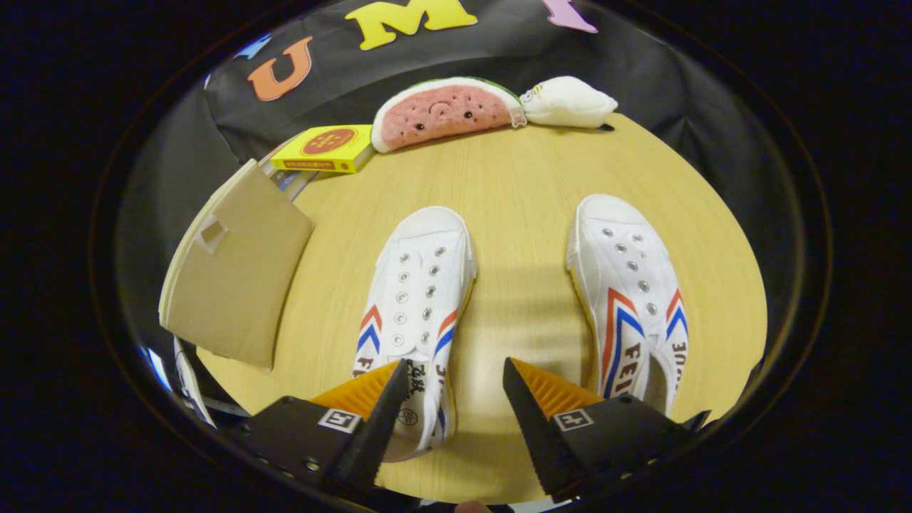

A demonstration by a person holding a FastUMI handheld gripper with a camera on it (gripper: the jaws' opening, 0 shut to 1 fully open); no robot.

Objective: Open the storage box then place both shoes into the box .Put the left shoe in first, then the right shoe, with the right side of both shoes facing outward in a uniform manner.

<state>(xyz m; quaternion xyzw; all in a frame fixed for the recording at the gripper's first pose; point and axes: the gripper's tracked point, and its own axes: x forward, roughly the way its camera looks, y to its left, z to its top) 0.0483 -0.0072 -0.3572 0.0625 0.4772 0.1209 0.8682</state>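
Two white canvas shoes with red and blue stripes lie on the round wooden table [520,178], toes pointing away from me. The left shoe [417,285] has its heel under my left finger and reaches into the gap between the fingers. The right shoe [630,285] lies beyond my right finger and a little to its right. My gripper [456,374] is open above the near part of the table, holding nothing. The storage box [235,271], brown cardboard with its lid down, rests at the table's left edge, left of the left shoe.
A yellow box [326,148] lies at the far left of the table, behind the storage box. A watermelon-slice plush [445,112] and a white plush [568,102] sit along the far edge against the black cloth wall. Bare wood lies between the shoes.
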